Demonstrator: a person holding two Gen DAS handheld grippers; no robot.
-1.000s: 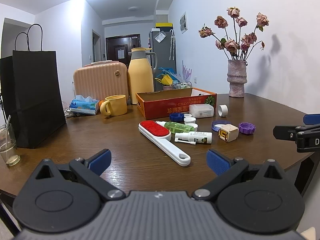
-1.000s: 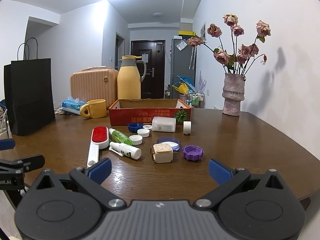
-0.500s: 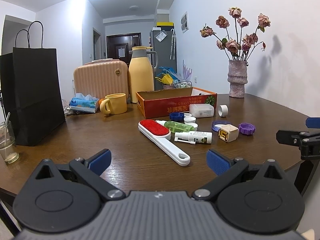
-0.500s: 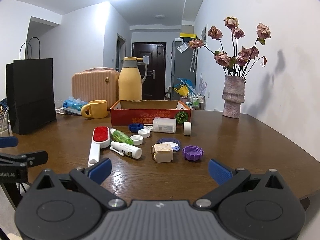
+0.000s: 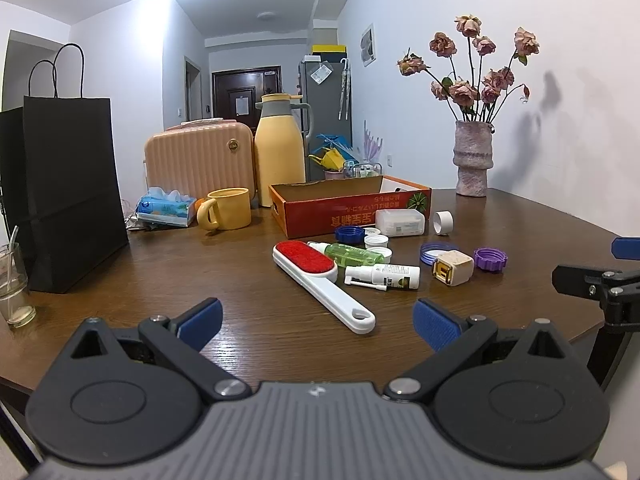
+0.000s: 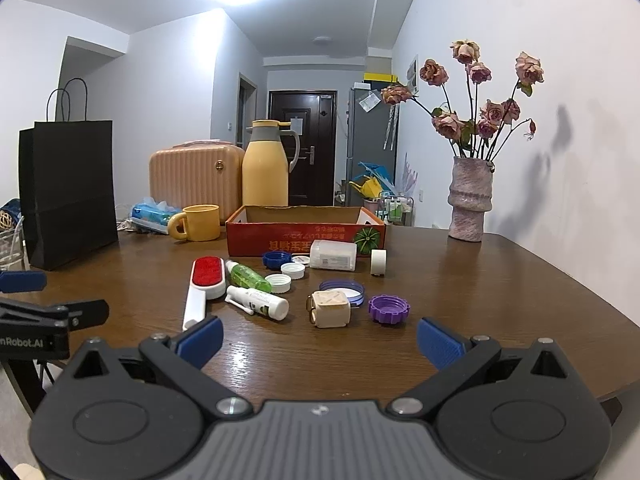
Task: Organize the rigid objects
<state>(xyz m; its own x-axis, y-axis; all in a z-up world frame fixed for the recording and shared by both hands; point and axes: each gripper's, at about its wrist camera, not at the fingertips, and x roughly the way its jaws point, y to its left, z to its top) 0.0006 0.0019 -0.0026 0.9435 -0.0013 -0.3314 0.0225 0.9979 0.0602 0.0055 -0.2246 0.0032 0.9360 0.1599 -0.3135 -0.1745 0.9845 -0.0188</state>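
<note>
An open red cardboard box (image 5: 352,210) (image 6: 306,236) stands mid-table. In front of it lie a red-and-white lint brush (image 5: 320,280) (image 6: 202,290), a green bottle (image 5: 352,254) (image 6: 246,276), a white spray bottle (image 5: 386,276) (image 6: 260,304), a beige cube (image 5: 454,267) (image 6: 330,308), a purple cap (image 5: 490,259) (image 6: 389,309), a blue ring lid (image 6: 344,290), a blue cap (image 5: 349,234), white caps, a white rectangular container (image 5: 400,222) (image 6: 334,255) and a white tape roll (image 5: 443,222) (image 6: 378,262). My left gripper (image 5: 318,320) and right gripper (image 6: 320,338) are open and empty at the near table edge.
A black paper bag (image 5: 68,196) and a glass (image 5: 14,286) stand at the left. A yellow mug (image 5: 228,208), tissue pack (image 5: 164,208), peach case (image 5: 198,164) and yellow thermos (image 5: 280,152) stand behind. A vase of dried roses (image 5: 472,156) is at the back right.
Both grippers have risen slightly and drawn a little apart sideways. The objects on the table have not moved.
</note>
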